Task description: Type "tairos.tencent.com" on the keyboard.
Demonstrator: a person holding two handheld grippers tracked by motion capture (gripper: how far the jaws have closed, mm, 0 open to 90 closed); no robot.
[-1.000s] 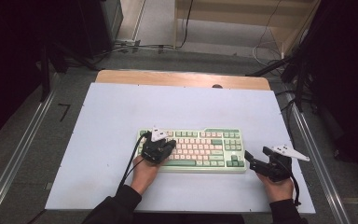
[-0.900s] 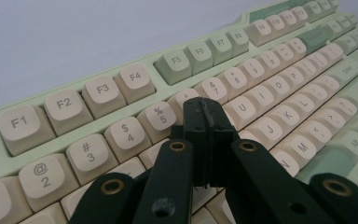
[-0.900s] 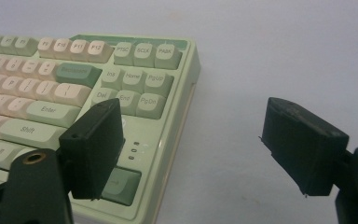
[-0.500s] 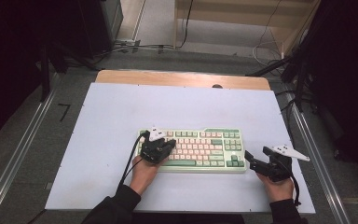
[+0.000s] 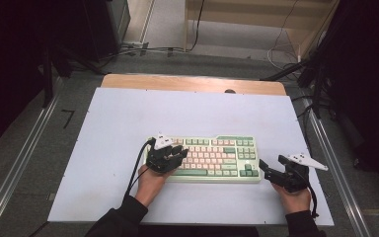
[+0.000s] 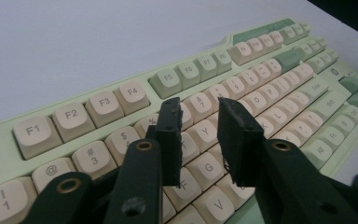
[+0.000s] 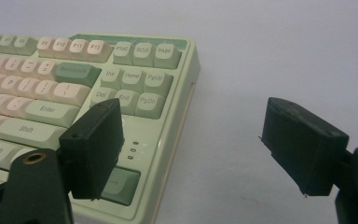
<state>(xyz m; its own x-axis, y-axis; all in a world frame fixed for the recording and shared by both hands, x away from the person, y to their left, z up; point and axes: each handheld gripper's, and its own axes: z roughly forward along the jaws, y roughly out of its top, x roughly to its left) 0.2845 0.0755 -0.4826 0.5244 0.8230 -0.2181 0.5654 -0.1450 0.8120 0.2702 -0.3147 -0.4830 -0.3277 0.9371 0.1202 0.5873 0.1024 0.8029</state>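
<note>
Left gripper (image 5: 173,154) over keyboard (image 5: 217,159) left end, jaws narrowly apart, holding nothing. Right gripper (image 5: 270,170) just off keyboard's right edge, jaws wide, empty.

A white tabletop (image 5: 128,128) takes up most of the space, pale and matte, with a strip of bare wood (image 5: 187,83) showing along its far edge. A small dark round spot (image 5: 229,91) sits on that far edge, too small to make out. Metal rails run along the floor on either side, one at the left (image 5: 19,163) and one at the right (image 5: 333,163). Beyond the table the grey floor (image 5: 168,59) carries a tangle of cables (image 5: 143,49), and a light wooden unit (image 5: 256,15) stands at the back. A black mark (image 5: 67,117) lies on the floor left of the table. Dark drapes (image 5: 10,59) hang at the left.
</note>
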